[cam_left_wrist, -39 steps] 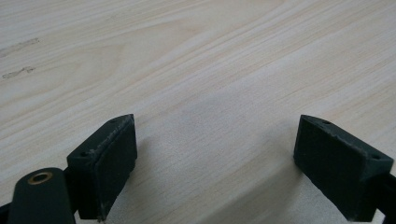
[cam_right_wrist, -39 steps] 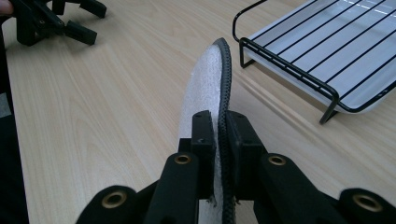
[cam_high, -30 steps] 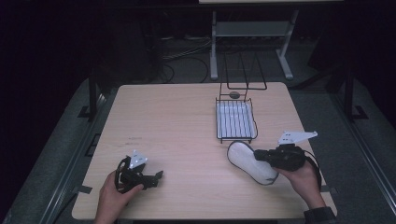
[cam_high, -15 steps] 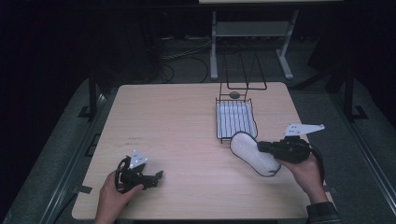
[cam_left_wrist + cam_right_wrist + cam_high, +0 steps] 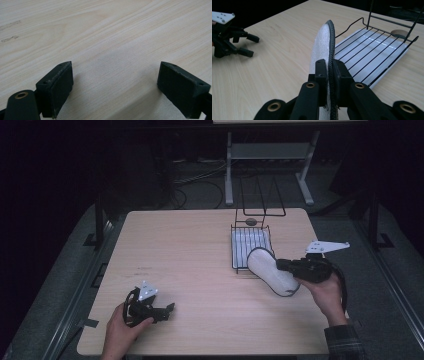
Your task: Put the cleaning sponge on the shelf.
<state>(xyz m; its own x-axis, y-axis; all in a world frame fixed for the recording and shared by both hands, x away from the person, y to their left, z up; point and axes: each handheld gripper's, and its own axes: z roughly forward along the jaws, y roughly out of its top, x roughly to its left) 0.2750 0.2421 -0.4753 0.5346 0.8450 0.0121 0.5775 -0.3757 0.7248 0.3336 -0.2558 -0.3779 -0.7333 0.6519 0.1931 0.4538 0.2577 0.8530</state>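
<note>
Two claws are mine: my right claw [image 5: 329, 72] is clamped on the white insole [image 5: 270, 271], lifted beside the wire rack [image 5: 248, 245]; my left claw [image 5: 165, 311] rests spread apart on the tabletop [image 5: 190, 250]

left gripper [image 5: 169, 308]: black body, grey three-cornered plate on top, flat matte pads [image 5: 59, 86], brass-coloured pivot ring | right gripper [image 5: 281, 264]: black linkage, brass-ringed pivots, grey three-cornered plate with small holes, black cable looping by the wrist | sleeve [image 5: 342, 341]: dark plaid cuff
</note>
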